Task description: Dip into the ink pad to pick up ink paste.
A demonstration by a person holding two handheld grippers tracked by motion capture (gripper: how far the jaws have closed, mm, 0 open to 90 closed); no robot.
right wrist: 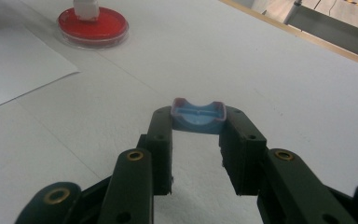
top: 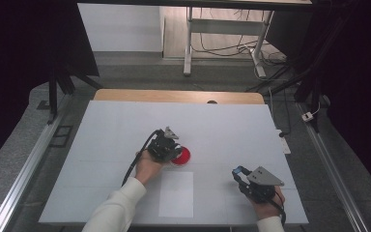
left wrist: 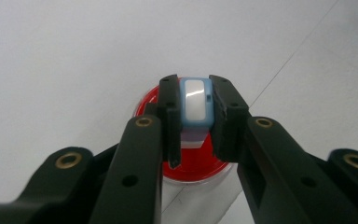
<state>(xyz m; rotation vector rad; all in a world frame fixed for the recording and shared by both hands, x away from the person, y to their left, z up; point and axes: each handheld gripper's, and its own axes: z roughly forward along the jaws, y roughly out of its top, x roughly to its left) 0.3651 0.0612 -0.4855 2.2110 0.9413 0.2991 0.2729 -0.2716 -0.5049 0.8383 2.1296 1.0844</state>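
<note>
High view, table: a white table (top: 125,125) with a paler paper sheet (top: 176,193) lying near its near edge, about the middle.
High view, left gripper: the left gripper (top: 170,147) sits at mid-table, held by the left hand (top: 147,166), its tip over the left rim of a red dish (top: 182,155).
High view, right gripper: the right gripper (top: 236,172) is at the near right, well apart from the dish, held by the right hand (top: 266,205); a small blue piece shows at its tip.
Left gripper view, jaws: the jaws are drawn in close and clamp a light-blue block (left wrist: 196,102) with a white face between their tips, one pad touching each side.
Left gripper view, block: it stands upright directly over the red dish (left wrist: 205,163); whether its base touches the dish I cannot tell.
Right gripper view, jaws: partly open, the tips pinch a blue cap (right wrist: 198,115) by its two ends, held just above the table.
Right gripper view, far left: the red dish (right wrist: 93,28) lies well apart, a white block standing in it, with the paper sheet (right wrist: 14,70) just near of it.
</note>
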